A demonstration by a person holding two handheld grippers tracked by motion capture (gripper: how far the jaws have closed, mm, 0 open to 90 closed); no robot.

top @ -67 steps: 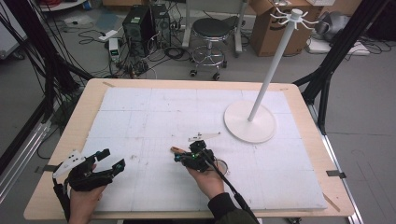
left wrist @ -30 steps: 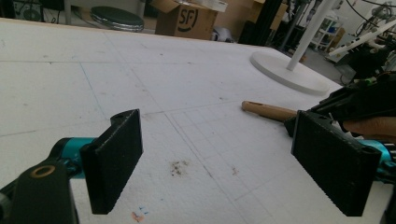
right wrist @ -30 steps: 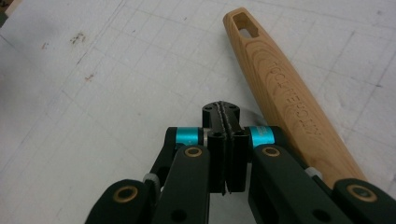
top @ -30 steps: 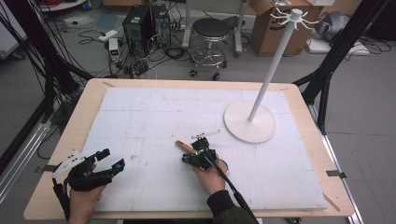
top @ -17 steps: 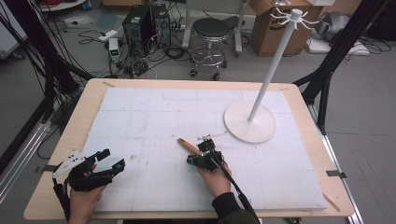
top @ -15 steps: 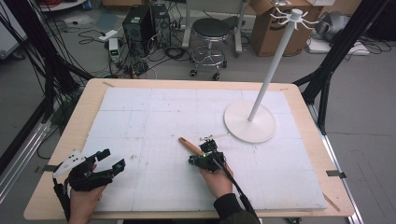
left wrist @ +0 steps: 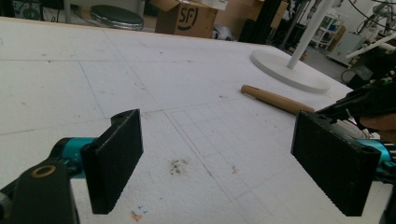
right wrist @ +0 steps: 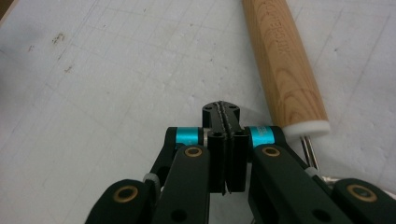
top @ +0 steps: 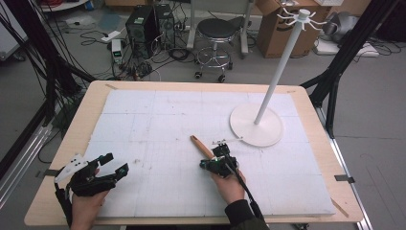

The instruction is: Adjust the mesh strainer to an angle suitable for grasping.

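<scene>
A wooden handle [top: 201, 146] with a white collar and a thin metal shank lies on the white foam board near the middle of the table. My right gripper [top: 208, 163] sits low at the handle's near end. In the right gripper view, its jaws [right wrist: 223, 112] are shut flat against each other with nothing between them. The handle [right wrist: 283, 70] lies just to their right, beside the linkage. At the near left my left gripper [top: 116, 163] rests with its jaws wide open over bare board [left wrist: 219, 158]. In that view the handle [left wrist: 275, 99] and the right gripper [left wrist: 364, 100] show farther off.
A white stand with a round base [top: 256, 125] and a tall pole topped by hooks stands at the back right, close behind the handle. The foam board [top: 158, 120] covers most of the wooden table. A stool and boxes sit on the floor beyond.
My right hand has slid a little to the right across the board, and the wooden handle has shifted right with it. The left gripper has stayed where it was.
</scene>
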